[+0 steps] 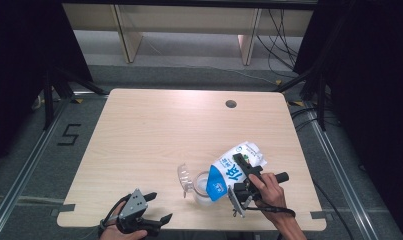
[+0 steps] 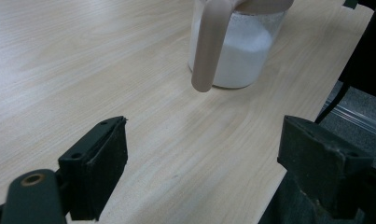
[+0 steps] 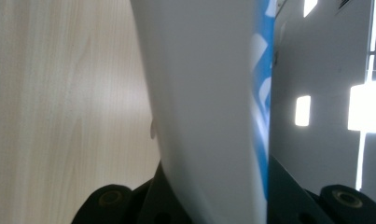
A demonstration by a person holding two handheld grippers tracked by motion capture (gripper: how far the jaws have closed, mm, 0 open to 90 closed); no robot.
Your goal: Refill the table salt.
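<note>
White and blue, the bag (image 1: 235,170) hangs tilted in the right gripper (image 1: 246,176), whose jaws clamp its sides, its lower blue end over the mouth of the clear jug (image 1: 201,189). White powder sits in the jug. Toward the table's (image 1: 164,130) near edge from the jug, the left gripper (image 1: 156,207) hovers, jaws spread wide and holding nothing.
</note>
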